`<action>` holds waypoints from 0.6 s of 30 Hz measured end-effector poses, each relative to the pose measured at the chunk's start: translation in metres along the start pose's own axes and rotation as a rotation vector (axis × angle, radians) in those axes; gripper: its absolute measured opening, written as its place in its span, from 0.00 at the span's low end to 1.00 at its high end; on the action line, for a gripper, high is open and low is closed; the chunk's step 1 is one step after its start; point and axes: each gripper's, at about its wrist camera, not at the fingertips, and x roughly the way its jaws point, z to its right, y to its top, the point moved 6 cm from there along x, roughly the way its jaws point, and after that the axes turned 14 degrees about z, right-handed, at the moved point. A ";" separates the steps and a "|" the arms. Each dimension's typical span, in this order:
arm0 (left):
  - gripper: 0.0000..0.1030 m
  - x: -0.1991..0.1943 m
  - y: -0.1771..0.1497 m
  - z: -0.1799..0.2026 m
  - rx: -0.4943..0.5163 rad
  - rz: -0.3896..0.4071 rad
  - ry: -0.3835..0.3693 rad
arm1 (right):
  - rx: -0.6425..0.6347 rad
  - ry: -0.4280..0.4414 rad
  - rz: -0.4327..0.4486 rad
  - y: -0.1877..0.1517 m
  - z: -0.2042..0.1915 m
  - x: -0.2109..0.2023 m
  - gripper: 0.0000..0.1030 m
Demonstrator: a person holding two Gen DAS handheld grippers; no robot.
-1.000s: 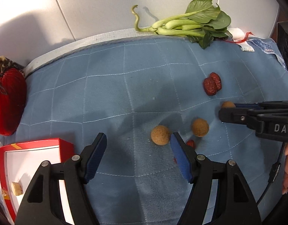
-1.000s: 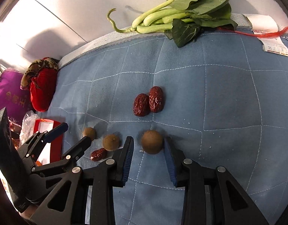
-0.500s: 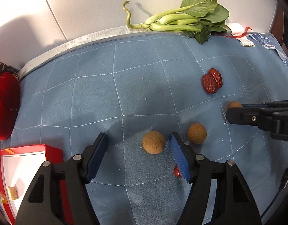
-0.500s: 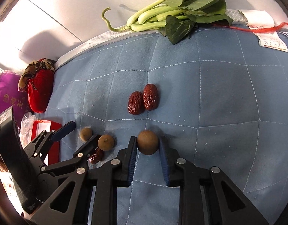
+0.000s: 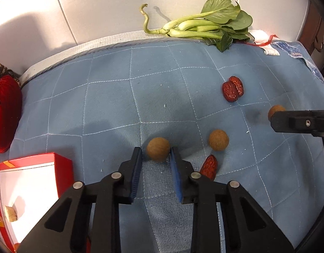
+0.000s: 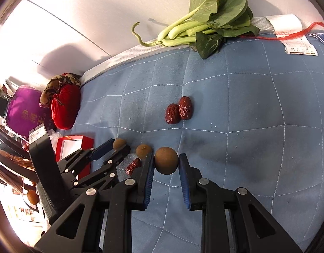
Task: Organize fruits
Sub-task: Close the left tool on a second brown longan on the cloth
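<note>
Three round brown longans and three red dates lie on a blue quilted mat point(image 5: 111, 105). My left gripper point(image 5: 156, 154) is shut on the left longan point(image 5: 158, 151). The middle longan point(image 5: 218, 140) lies to its right, with a single red date point(image 5: 208, 167) beside my right finger. My right gripper point(image 6: 165, 160) is shut on the right longan point(image 6: 166, 160), which also shows in the left wrist view point(image 5: 274, 110). Two red dates point(image 6: 179, 110) lie side by side further back, and also show in the left wrist view point(image 5: 233, 91).
A bunch of green bok choy point(image 5: 206, 26) lies at the mat's far edge against the white wall. A red box point(image 5: 31, 181) with a white inside stands at the near left. A red cloth pouch point(image 6: 65, 103) and a purple bag point(image 6: 24, 109) sit at the left.
Both grippers have closed: the left one onto the left longan, the right one onto the right longan. The left gripper has shifted slightly right to centre on its longan.
</note>
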 end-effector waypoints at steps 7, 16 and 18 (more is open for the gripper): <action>0.20 -0.014 -0.002 -0.009 -0.013 0.009 -0.010 | -0.017 0.002 -0.002 -0.001 -0.005 0.002 0.23; 0.33 -0.003 0.001 -0.002 0.022 -0.006 0.029 | -0.014 -0.022 -0.018 -0.005 0.000 0.007 0.23; 0.48 -0.003 0.003 -0.001 0.027 0.000 0.030 | -0.016 -0.023 -0.023 -0.006 0.001 0.008 0.23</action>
